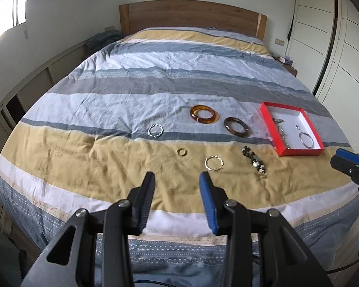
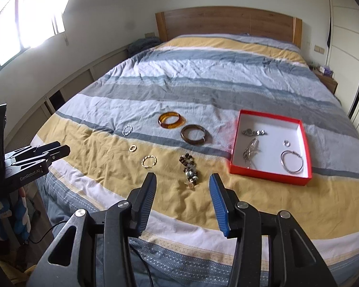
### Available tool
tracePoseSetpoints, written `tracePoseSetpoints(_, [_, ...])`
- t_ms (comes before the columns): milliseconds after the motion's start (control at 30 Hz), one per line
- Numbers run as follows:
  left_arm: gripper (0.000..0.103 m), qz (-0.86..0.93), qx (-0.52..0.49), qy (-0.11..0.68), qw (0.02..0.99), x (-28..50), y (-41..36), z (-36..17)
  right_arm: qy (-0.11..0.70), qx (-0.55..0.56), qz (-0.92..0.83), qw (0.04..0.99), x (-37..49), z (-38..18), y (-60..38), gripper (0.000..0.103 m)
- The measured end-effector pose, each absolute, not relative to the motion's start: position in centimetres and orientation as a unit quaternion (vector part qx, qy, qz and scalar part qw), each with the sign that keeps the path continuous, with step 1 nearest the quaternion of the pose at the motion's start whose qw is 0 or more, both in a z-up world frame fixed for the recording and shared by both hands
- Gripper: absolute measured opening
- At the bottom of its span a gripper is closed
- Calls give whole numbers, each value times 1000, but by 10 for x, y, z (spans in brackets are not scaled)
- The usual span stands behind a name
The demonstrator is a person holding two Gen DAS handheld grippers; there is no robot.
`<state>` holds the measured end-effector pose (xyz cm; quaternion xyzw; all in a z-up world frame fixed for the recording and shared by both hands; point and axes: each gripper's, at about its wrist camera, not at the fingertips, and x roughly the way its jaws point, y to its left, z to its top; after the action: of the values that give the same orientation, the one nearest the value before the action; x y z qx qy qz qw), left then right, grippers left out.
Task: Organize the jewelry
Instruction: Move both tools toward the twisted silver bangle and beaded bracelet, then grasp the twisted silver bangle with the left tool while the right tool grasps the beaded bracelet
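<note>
We hold both grippers over the near edge of the bed (image 1: 155,76), each with its jaws spread wide and nothing between them. The left gripper (image 1: 177,179) points at the small gold ring (image 1: 182,151) and the twisted gold bracelet (image 1: 214,162); the right gripper (image 2: 183,181) hangs just short of the beaded bracelet (image 2: 189,169).

The red box (image 2: 268,175) sits to the right on the quilt and already holds a silver hoop (image 2: 292,161), a small ring (image 2: 286,143) and some chain pieces. Left of it lie the dark bangle (image 2: 194,134), the amber bangle (image 2: 171,119) and, further left, a silver twisted ring (image 2: 127,130).

The risks we see come from the soft, creased quilt: jaws pressed down on a thin ring may pinch cloth with it, or push it into a fold. The beaded bracelet is loose and could slip or dangle and catch the box wall. The smooth bangles may skid out of the jaws. A nudge could also shift the light box.
</note>
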<state>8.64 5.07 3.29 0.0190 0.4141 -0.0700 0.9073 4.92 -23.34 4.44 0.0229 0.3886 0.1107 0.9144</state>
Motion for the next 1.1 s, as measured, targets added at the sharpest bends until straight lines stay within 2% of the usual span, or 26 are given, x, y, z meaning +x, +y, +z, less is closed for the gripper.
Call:
tracePoseSetpoints(167, [37,-91,5,447,890,109,49,1,421,30,116,899,86,7,-234,47])
tracePoseSetpoints(567, [37,-196,-2,523,830,179,-8,-80,492,20,138,859,166,-85,-223,50])
tracePoseSetpoints(1000, [36,-225,38,539,811,228,-39,-119,511,-2,153,846,214,-127,-213,50])
tracePoseSetpoints(1067, [35,-232,34,536,811,229,-37,-120,512,-6,155,845,214,-128,-211,46])
tracePoseSetpoints(1100, [35,-234,33,535,811,228,-36,-119,513,-7,159,844,214,-129,-211,38])
